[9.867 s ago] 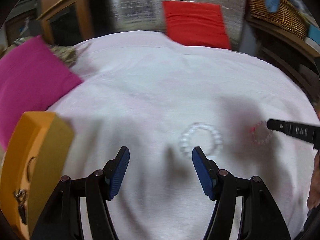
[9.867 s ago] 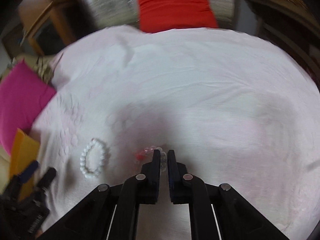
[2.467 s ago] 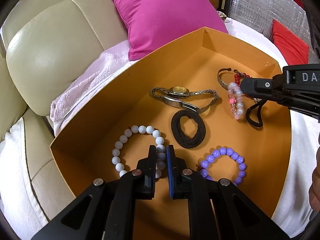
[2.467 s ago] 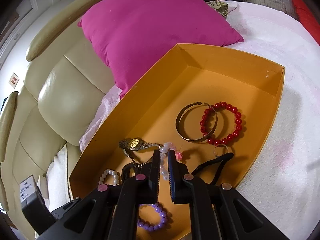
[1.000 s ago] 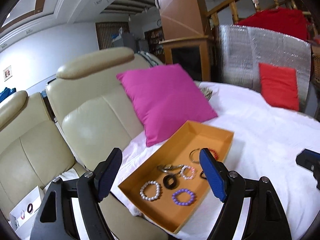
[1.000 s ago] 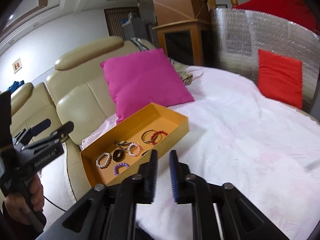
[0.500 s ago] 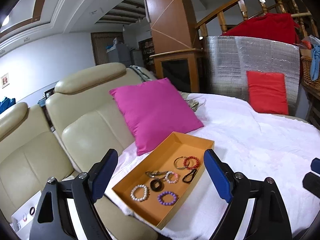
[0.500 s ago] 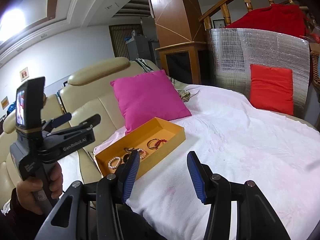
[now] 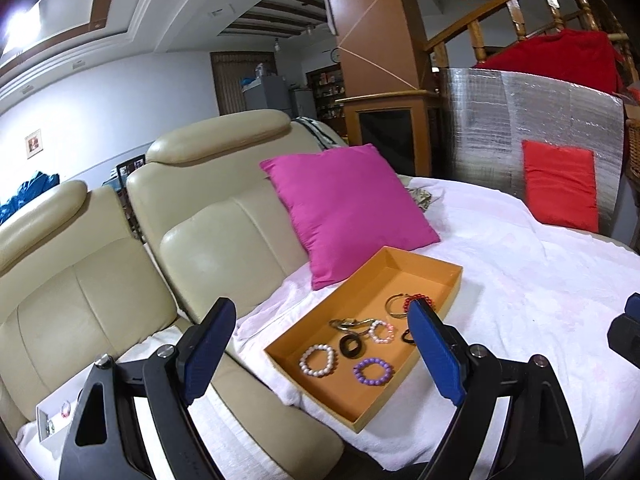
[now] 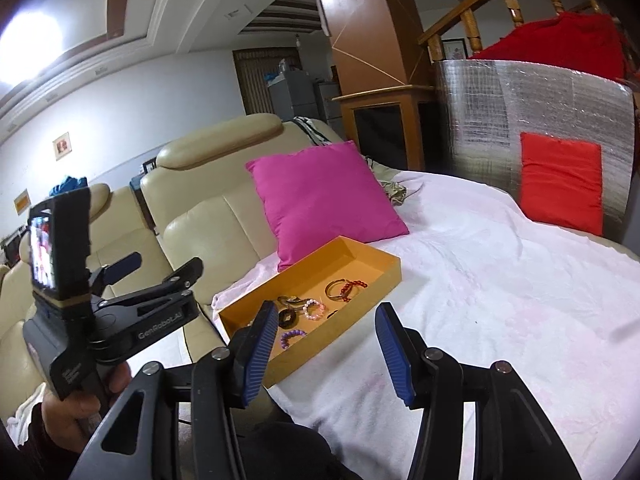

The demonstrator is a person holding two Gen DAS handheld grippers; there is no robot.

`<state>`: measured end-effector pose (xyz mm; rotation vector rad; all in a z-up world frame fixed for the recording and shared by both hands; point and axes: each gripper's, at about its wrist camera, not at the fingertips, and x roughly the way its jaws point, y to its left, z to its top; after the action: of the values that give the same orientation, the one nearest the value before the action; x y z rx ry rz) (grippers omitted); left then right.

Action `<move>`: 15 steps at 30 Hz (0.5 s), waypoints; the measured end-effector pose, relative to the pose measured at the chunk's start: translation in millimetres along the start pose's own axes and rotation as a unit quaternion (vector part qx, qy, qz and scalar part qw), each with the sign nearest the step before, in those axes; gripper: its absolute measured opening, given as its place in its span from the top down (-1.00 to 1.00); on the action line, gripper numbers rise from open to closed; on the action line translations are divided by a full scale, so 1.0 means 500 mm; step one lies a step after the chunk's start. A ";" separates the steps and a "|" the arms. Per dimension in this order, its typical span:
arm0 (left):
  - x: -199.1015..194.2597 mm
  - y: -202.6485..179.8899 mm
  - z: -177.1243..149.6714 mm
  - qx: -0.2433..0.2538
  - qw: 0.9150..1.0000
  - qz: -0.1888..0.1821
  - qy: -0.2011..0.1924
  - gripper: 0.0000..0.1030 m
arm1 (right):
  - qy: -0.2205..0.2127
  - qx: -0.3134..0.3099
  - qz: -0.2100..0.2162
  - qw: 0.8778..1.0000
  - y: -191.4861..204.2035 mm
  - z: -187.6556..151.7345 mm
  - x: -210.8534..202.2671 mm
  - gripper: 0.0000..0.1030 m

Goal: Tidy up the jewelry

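While both the left tongs [image 9: 320, 354] and the right tongs [image 10: 328, 354] hung wide open and empty, the orange tray [image 9: 434, 266] holding the bracelets [image 9: 318, 360] lay on the bed [image 9: 540, 280], its long axis running toward one o'clock, dead ahead of the left tongs and toward eleven o'clock of the right.

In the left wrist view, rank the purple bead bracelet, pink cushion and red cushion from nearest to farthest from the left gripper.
1. Purple bead bracelet, in the orange tray's near end, between the fingers.
2. Pink cushion, behind the tray.
3. Red cushion, far right against the foil panel.
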<state>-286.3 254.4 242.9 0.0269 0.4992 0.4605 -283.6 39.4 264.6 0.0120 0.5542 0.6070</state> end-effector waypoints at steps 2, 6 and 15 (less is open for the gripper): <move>0.001 0.015 -0.001 -0.006 1.000 0.003 0.003 -0.71 | 0.005 0.000 0.005 1.000 0.011 0.001 0.008 -0.08; 0.002 0.041 -0.003 -0.014 1.000 0.009 0.003 -0.71 | 0.010 -0.004 0.013 1.000 0.035 0.008 0.027 -0.07; 0.013 0.073 -0.001 -0.024 1.000 0.017 0.004 -0.71 | 0.017 -0.015 0.020 1.000 0.070 0.014 0.063 -0.08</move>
<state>-296.8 290.0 244.3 -0.0126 0.4950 0.5056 -277.4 86.4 261.1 -0.0155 0.5780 0.6557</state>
